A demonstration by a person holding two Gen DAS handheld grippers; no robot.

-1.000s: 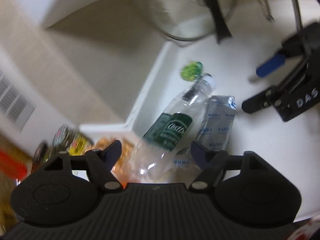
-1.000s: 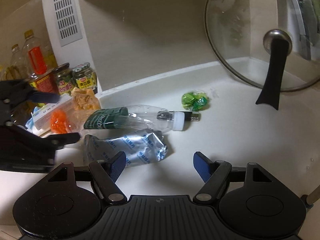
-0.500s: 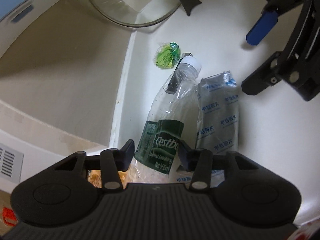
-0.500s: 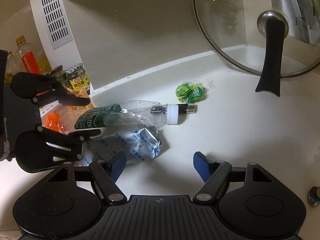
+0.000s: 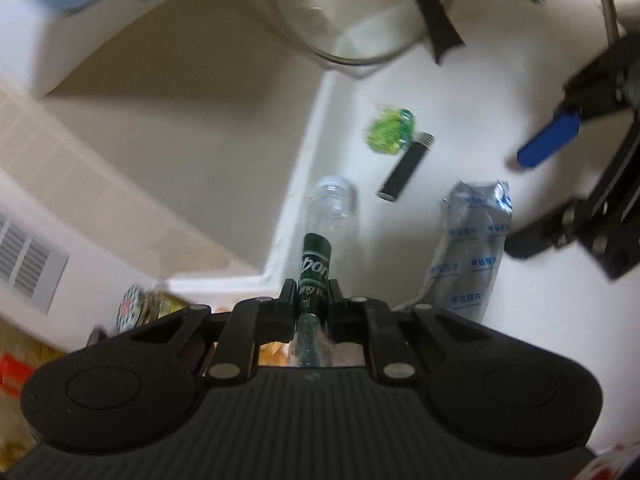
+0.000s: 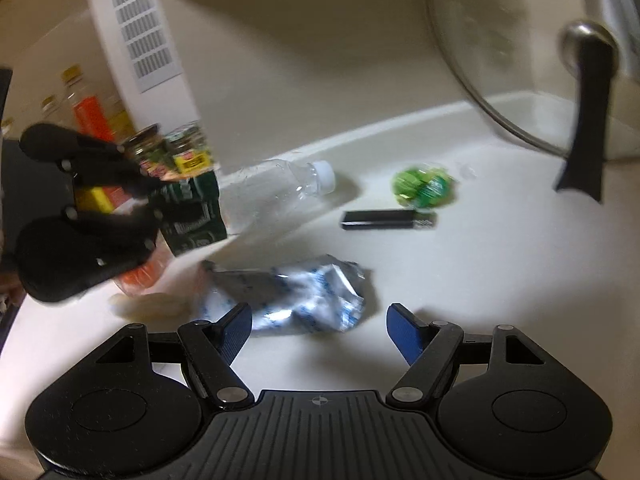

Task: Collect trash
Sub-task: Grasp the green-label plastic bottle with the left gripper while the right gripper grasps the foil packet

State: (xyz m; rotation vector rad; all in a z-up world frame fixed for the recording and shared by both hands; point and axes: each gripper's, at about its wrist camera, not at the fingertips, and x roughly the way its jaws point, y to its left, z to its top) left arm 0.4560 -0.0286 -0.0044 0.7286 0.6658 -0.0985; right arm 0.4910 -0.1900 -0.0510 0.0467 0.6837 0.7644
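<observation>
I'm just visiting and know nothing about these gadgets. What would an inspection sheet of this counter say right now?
Surface: white counter, bare between items.
Job's things: clear plastic bottle with green label; crumpled silver foil packet; green wrapper.
Clutter: black lighter-like stick; jars and sauce bottles at the left; glass lid leaning on the wall.
Grippers: left hand-held gripper shut on the bottle's label end; right hand-held gripper open, empty, just before the foil packet.
Cables: nothing seen.
Surroundings: beige wall, white vented appliance.

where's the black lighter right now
In the right wrist view the black lighter lies on the counter, between the green wrapper and the silver foil pack.
</observation>
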